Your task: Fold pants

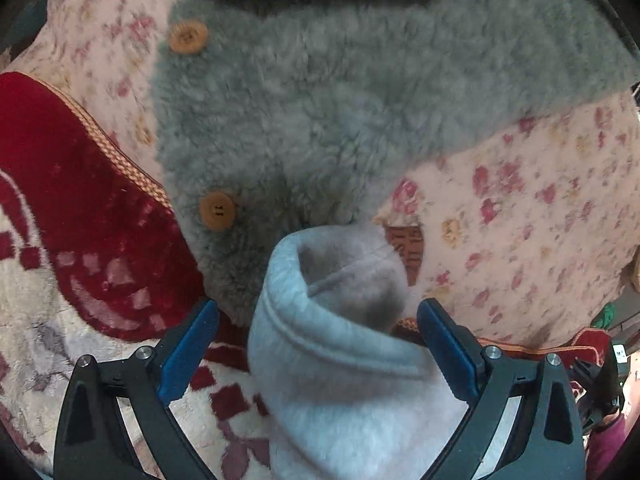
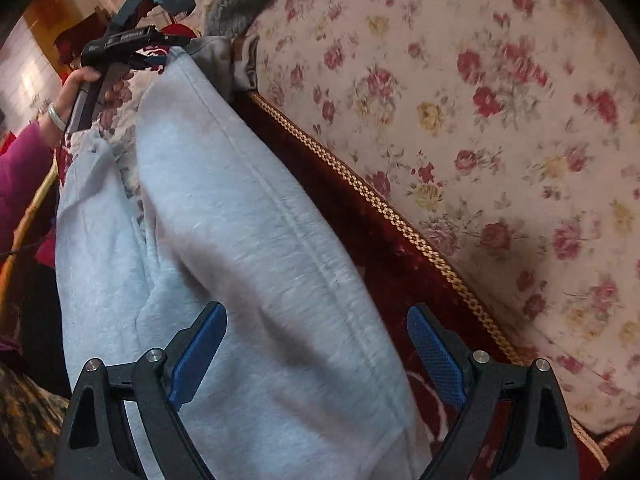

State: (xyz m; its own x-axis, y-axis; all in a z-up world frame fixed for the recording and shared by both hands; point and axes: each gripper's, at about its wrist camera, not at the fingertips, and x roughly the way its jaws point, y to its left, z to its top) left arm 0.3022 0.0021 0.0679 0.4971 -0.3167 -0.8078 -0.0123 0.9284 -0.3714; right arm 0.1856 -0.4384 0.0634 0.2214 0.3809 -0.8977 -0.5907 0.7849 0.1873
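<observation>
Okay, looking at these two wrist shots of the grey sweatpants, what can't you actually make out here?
- Light grey fleece sweatpants: waistband end, cut off by the lower edge in both wrist views.
- Brown label patch on the floral fabric: print blurred, partly hidden by the pants cuff.
- Left gripper: fingertips hidden behind the pants in the right wrist view.
- Fluffy grey-green buttoned garment: overall shape cropped.

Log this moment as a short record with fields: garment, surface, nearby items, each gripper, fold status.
garment: light grey pants, lying lengthwise, cuff end open and raised
surface: red and cream patterned blanket with gold braid trim
nearby items: grey fleece jacket with tan buttons; pink floral cover
left gripper: open, cuff between the pads, not pinched
right gripper: open over the pants, nothing gripped
fold status: legs not yet neatly stacked; no finished fold visible
</observation>
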